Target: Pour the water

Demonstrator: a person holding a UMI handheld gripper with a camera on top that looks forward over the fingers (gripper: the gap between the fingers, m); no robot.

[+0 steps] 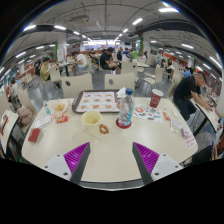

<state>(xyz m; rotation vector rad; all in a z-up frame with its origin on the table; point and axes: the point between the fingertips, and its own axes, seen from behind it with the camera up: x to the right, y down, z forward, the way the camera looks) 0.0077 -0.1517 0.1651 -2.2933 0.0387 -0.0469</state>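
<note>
Bottle (126, 106) upright on tabletop (110, 150), yellow cup (92, 121) just beside it. Hand-held gripper (112, 158) spread, empty, well short. Bottle likely light, slippery; grip mid-body.

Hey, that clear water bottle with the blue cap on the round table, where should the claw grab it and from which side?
Probably mid-body. The water bottle stands upright beyond the open claw, slightly right of center, so a level, straight-ahead approach from the near table edge suits its round sides. The yellow cup sits to its left, clear of that path.
</note>
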